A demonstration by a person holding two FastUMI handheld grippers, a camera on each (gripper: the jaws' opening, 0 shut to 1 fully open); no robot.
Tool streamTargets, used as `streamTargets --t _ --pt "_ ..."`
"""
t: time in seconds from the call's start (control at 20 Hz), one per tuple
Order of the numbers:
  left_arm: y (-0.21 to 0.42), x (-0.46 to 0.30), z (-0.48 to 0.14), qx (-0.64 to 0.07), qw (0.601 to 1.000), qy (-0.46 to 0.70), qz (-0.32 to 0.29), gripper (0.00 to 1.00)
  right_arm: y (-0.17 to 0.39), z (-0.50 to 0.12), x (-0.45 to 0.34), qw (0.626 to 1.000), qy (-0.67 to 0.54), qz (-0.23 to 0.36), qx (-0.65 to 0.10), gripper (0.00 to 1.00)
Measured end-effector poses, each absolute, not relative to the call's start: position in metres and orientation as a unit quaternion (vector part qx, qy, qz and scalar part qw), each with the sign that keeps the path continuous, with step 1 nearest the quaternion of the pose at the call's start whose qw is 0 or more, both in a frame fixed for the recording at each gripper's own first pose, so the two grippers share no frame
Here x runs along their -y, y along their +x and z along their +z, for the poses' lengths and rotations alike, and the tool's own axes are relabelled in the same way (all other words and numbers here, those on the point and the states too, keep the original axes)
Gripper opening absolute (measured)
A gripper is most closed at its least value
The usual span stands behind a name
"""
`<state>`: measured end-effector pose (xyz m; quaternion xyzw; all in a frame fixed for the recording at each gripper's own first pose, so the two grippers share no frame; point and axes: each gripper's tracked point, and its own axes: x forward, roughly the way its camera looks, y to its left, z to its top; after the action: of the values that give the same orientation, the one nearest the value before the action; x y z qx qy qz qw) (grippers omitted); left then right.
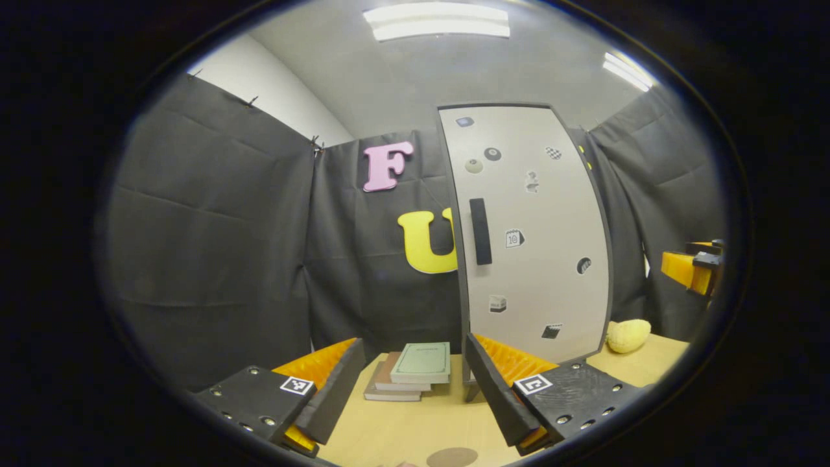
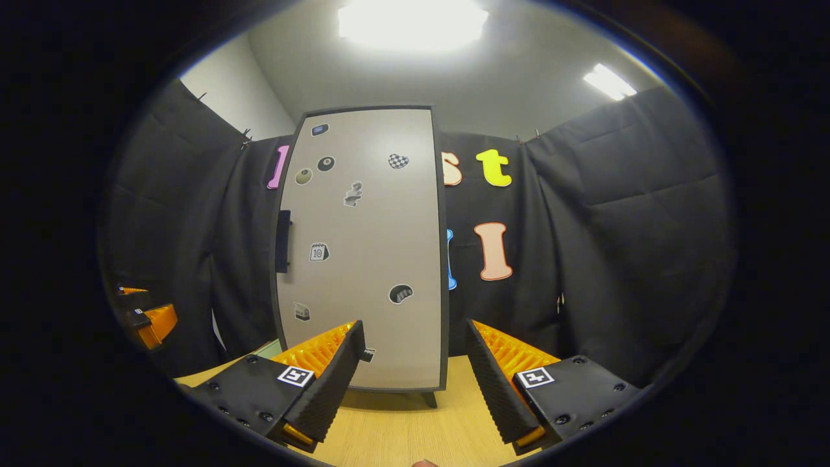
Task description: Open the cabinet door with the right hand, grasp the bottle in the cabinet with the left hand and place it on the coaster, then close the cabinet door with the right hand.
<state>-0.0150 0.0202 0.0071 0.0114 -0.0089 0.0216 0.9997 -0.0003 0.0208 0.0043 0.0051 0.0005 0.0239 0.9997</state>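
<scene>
The cabinet door (image 2: 363,253) is closed, so step one is pending and the bottle sits unseen behind it. Both the right tool (image 2: 415,383) and left tool (image 1: 412,389) are spread, empty. The handle (image 2: 283,241) lies at ten o'clock (coaster (image 1: 452,456) waits on the bench (image 1: 415,428)); next, the right tool must reach it.

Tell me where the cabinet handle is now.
In the left gripper view, the black handle sits upright near the left edge of the closed cabinet door, about mid-height, above the stacked books.

The grey cabinet door (image 1: 532,233) stands shut, stickered, black handle (image 1: 480,231) at its left; the brown coaster (image 1: 452,456) lies on the table (image 1: 415,428).
</scene>
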Motion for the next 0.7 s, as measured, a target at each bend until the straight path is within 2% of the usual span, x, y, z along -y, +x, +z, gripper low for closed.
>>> streamTargets --t 0.4,0.7 --pt "-0.014 -0.031 0.005 0.006 0.999 0.012 0.030 0.96 0.009 0.010 -0.035 0.999 0.010 0.037 0.004 0.98" --pt "-0.024 -0.059 0.002 -0.001 0.998 0.019 0.060 0.96 0.037 0.030 -0.073 0.997 0.025 0.075 0.009 0.96"
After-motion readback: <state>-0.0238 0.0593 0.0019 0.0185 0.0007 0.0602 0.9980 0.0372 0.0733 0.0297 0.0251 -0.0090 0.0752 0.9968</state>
